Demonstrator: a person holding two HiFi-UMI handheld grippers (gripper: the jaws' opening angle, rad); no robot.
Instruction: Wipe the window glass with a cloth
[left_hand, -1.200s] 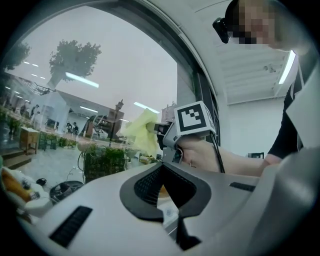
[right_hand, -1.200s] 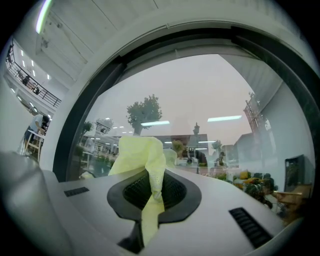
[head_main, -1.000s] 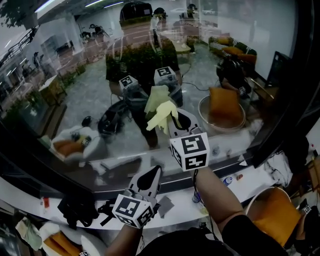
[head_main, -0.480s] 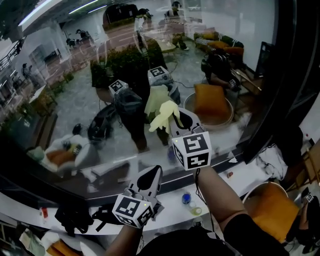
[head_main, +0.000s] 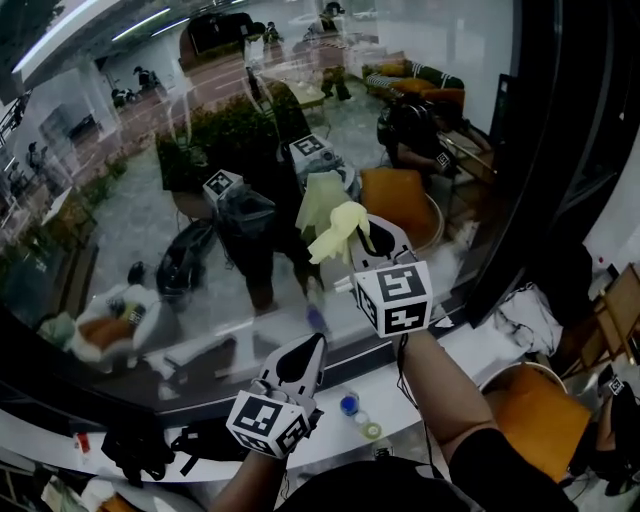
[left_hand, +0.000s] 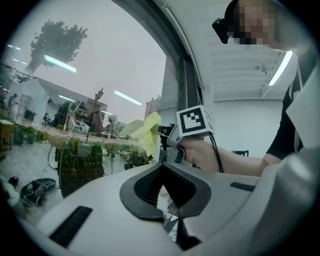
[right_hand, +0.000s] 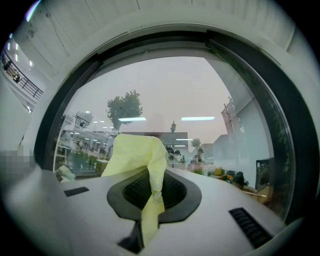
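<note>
My right gripper (head_main: 372, 238) is raised to the window glass (head_main: 150, 210) and is shut on a pale yellow cloth (head_main: 333, 226). The cloth bunches out of the jaws against the pane, and its reflection shows just behind it. In the right gripper view the cloth (right_hand: 138, 152) hangs folded between the pads of the right gripper (right_hand: 151, 192), with the glass (right_hand: 200, 95) close ahead. My left gripper (head_main: 303, 357) sits lower, near the sill, shut and holding nothing. From the left gripper (left_hand: 167, 195) view, the cloth (left_hand: 145, 133) and the right gripper's marker cube (left_hand: 194, 121) stand up ahead.
A white sill (head_main: 455, 345) runs under the pane, with a small blue-capped bottle (head_main: 348, 404) and a black bundle (head_main: 140, 440) on it. A thick black window frame (head_main: 530, 150) rises at the right. An orange round seat (head_main: 530, 410) is at the lower right.
The right gripper and cloth have drifted slightly right along the glass. The head view has swung, so the reflections slid left. The left gripper has hardly moved.
</note>
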